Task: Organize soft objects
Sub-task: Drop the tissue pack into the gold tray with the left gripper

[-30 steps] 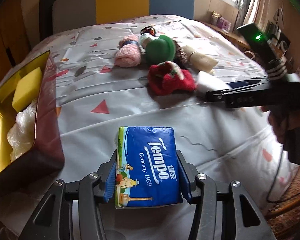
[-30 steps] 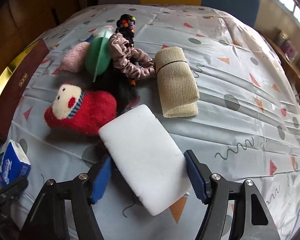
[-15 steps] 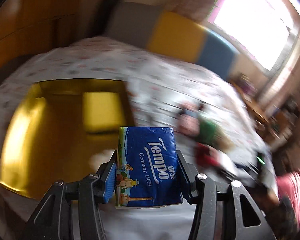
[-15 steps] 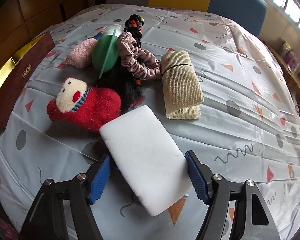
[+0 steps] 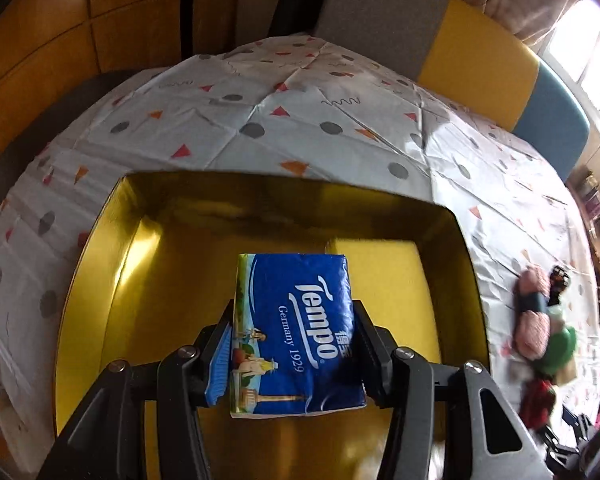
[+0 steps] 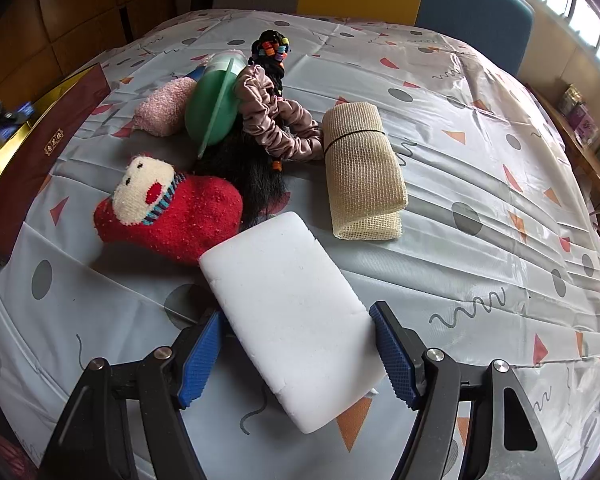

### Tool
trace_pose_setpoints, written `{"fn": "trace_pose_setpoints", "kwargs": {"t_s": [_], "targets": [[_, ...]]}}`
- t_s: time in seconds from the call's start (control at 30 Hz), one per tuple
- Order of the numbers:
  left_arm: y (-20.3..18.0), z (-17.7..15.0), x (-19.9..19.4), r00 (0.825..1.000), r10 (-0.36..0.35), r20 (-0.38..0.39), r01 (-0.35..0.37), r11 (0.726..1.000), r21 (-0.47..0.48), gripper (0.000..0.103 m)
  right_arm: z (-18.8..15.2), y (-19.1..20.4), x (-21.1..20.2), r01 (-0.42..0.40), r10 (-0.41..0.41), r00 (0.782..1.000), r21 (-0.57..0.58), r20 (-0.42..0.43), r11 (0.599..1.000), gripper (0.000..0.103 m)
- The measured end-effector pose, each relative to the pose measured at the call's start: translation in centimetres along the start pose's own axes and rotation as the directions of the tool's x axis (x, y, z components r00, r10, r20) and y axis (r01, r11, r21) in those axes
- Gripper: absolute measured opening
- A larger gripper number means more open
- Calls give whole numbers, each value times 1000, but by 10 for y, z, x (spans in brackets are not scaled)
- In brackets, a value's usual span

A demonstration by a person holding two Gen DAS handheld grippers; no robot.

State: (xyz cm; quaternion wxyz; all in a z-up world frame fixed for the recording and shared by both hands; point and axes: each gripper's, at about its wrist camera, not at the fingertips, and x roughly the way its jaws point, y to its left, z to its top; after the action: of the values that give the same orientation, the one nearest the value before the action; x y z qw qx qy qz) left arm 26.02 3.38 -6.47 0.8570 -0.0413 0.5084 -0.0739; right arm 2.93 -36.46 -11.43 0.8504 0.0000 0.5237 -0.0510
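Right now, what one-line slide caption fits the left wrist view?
Left gripper holds a blue tissue pack above the gold-lined box on the patterned sheet.

A blue Tempo tissue pack [image 5: 296,332] hangs upright over the open gold-lined box [image 5: 100,248], beside a yellow sponge [image 5: 384,280] inside. On the bed lie a white foam block [image 6: 292,328], a red sock [image 6: 172,212], a beige mesh roll [image 6: 360,168], a pink scrunchie [image 6: 276,120], a green pouch [image 6: 212,108] and a pink sock [image 6: 164,108].

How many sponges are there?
2: a white sponge on the bedspread between the right tool's pads, and a yellow sponge in the gold box. More may be hidden.
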Motion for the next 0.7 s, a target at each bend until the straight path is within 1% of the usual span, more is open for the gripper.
{"fn": "trace_pose_setpoints", "kwargs": {"t_s": [0.03,0.07,0.1,0.17,0.23,0.3,0.4,0.53,0.6,0.7], "targets": [[1,4,4,1000,2,1,-2,1000,-6,53,0,-1,0,-1,1,1000,0,0,1000,73],[4,6,5,1000,7,-3,-7,1000,-16,56,0,-1,0,-1,1,1000,0,1,1000,73],[5,8,7,1000,12,-8,-12,1000,-29,66,0,-1,1,-1,1,1000,0,1,1000,73],[8,9,5,1000,-3,1,3,998,-56,76,0,-1,1,-1,1,1000,-1,2,1000,73],[11,4,-5,1000,-9,22,10,998,-66,77,0,-1,1,-1,1,1000,-1,2,1000,73],[13,-1,-16,999,5,44,-2,998,-69,76,1,-1,1,-1,1,1000,-1,2,1000,73],[8,-21,-42,997,1,80,3,998,-58,76,1,1,1,4,-4,1000,-1,1,1000,73],[-10,-66,-80,990,8,142,-13,999,33,76,1,1,1,8,-8,1000,-3,0,1000,73],[-17,-85,-90,988,12,154,-22,997,68,76,1,2,1,15,-15,1000,-7,2,1000,73],[-23,-114,-105,985,9,173,-25,996,90,76,0,3,0,19,-19,1000,-5,5,1000,73]]}}
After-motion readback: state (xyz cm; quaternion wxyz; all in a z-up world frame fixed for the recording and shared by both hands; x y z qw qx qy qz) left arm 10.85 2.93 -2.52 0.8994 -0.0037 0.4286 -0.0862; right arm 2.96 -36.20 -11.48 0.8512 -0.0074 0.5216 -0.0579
